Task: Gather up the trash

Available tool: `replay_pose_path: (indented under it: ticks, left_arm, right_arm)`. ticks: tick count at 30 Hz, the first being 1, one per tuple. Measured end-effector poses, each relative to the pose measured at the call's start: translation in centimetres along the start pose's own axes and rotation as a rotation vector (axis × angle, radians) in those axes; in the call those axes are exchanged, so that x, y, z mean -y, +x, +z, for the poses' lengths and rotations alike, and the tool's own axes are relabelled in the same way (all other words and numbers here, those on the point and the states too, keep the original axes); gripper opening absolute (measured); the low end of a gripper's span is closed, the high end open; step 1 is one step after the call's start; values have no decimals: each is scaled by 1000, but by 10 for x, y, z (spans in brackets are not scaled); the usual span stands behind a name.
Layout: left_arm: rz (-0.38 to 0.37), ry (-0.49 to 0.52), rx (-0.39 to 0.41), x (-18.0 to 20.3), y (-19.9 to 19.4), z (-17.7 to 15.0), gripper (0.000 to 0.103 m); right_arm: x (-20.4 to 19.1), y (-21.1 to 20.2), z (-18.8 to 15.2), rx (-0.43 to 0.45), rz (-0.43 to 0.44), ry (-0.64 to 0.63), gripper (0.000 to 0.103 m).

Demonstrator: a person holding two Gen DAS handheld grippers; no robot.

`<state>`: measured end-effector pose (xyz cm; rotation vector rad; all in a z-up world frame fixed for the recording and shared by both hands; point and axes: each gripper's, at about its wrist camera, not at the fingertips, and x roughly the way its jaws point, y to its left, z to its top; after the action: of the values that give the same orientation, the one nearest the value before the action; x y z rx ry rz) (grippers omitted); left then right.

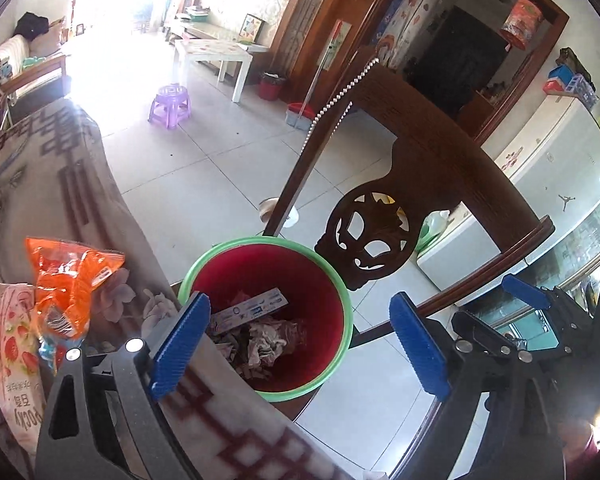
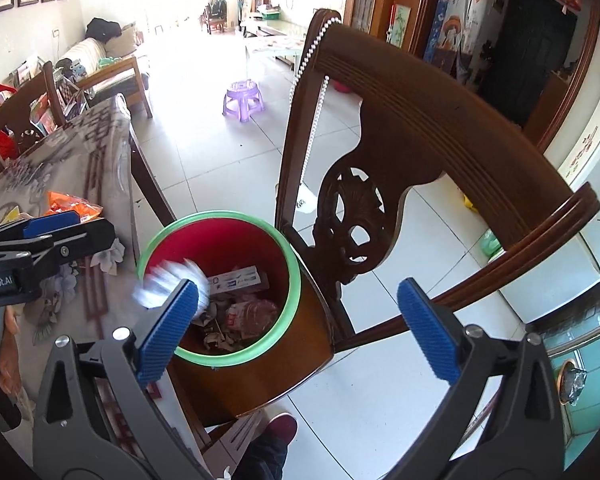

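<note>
A red trash bin (image 1: 300, 276) with a green rim stands on a wooden chair seat beside the table; it also shows in the right wrist view (image 2: 228, 240). It holds crumpled paper and a flat box. My left gripper (image 1: 300, 340) is open and empty, above the bin and table edge. My right gripper (image 2: 296, 324) is open above the bin; a blurred white wad (image 2: 168, 280) is in the air at the bin's rim, by its left finger. An orange snack bag (image 1: 68, 280) and a pink Pocky bag (image 1: 8, 344) lie on the table.
The table (image 1: 40, 184) has a patterned cloth under glass. The carved chair back (image 2: 420, 140) rises right of the bin. A purple stool (image 1: 170, 104) stands on the tiled floor. The left gripper's body shows at the left of the right wrist view (image 2: 44, 240).
</note>
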<state>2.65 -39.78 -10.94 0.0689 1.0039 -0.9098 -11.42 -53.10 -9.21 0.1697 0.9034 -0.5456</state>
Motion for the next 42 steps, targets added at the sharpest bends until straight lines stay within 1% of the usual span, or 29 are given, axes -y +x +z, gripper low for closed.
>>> replay_pose_path:
  ticks: [3, 6, 9, 13, 15, 19, 22, 24, 27, 29, 31, 33, 35, 37, 40, 42]
  left_arm:
    - [26, -37, 39, -15, -24, -9, 91]
    - [66, -81, 90, -36, -56, -24, 91]
    - [106, -131, 121, -62, -83, -39, 91]
    - [166, -209, 140, -100, -116, -64, 91]
    - [202, -247, 150, -121, -131, -77, 92]
    - [288, -347, 158, -171, -164, -105, 92]
    - [337, -404, 162, -207, -186, -125, 91]
    - [366, -420, 167, -224, -198, -134, 91]
    - [406, -428, 172, -255, -216, -147, 91]
    - [435, -397, 174, -274, -227, -151, 91]
    - [464, -339, 175, -291, -236, -149, 91]
    - [502, -261, 158, -310, -241, -144, 92]
    - [526, -172, 98, -334, -238, -134, 92]
    - [518, -77, 9, -354, -229, -123, 92]
    - [533, 77, -112, -369, -204, -109, 91]
    - [554, 136, -179, -380, -187, -104, 91]
  right_arm:
    - [-19, -7, -3, 34, -10, -60, 98]
    - [-46, -17, -9, 86, 15, -128, 98]
    - [-75, -25, -13, 119, 71, -176, 98]
    - [-110, -28, -14, 103, 186, -170, 98]
    - [-129, -28, -14, 80, 237, -147, 98]
    - [-175, -23, -13, 4, 359, -137, 98]
    - [-223, -18, -11, -41, 457, -151, 98]
    - [-253, -9, -9, -85, 507, -156, 98]
    - [-293, 13, -6, -172, 554, -138, 98]
    - [-313, 30, -4, -228, 564, -113, 98]
    - [-328, 46, -3, -278, 565, -95, 98]
    - [-345, 60, -1, -325, 548, -98, 98]
    - [-357, 66, 1, -345, 536, -115, 98]
    - [-366, 71, 1, -356, 522, -136, 98]
    - [-376, 78, 2, -381, 511, -145, 98]
    - [-379, 83, 3, -394, 504, -147, 98]
